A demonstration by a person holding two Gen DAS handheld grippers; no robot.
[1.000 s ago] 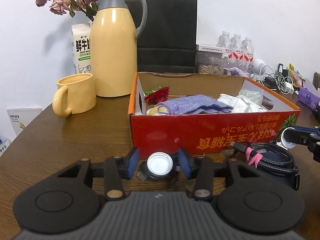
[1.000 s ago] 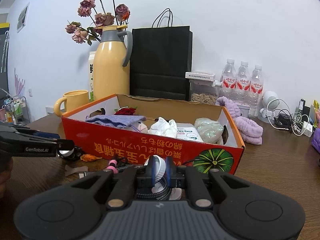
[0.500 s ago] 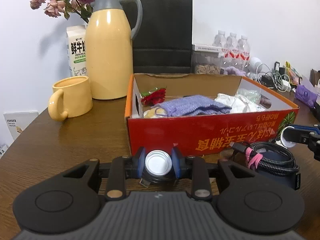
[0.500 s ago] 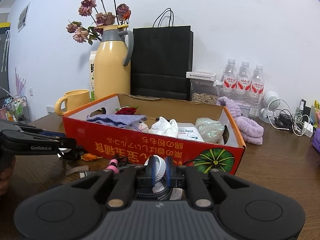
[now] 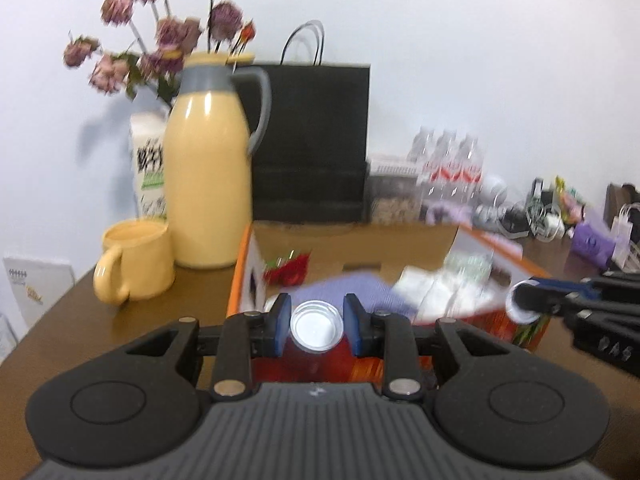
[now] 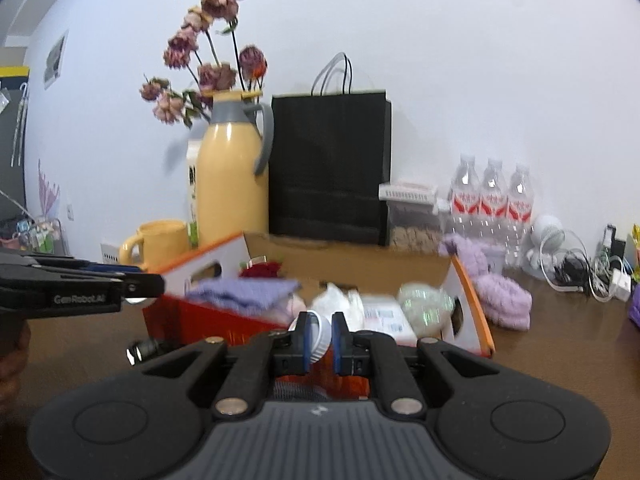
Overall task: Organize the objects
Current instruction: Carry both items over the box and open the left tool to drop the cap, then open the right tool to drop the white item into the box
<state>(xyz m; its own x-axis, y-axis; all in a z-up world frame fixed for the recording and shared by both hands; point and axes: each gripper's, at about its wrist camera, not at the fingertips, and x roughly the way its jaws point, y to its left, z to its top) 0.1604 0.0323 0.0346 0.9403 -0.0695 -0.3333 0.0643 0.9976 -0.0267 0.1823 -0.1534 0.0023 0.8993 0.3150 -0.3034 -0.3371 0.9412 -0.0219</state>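
Two grippers up at the front wall of the red cardboard box (image 5: 480, 316), both busy. Left gripper (image 5: 317, 324) clamped on a small round white-topped disc (image 5: 317, 325), blue pads pressing its sides, held off the table in front of the box wall; jaws just finished closing in on it. Right gripper (image 6: 319, 336) squeezed tight on a white ribbed cap (image 6: 318, 334), gripped edge-on and tilted, right by the near wall too. Inside the box: purple cloth (image 6: 244, 292), red flower (image 5: 290, 268), white bundles. Yellow jug (image 5: 208, 176) and yellow mug (image 5: 134, 260) off to the left on the wooden table (image 5: 160, 300). Pretty blurry overall.
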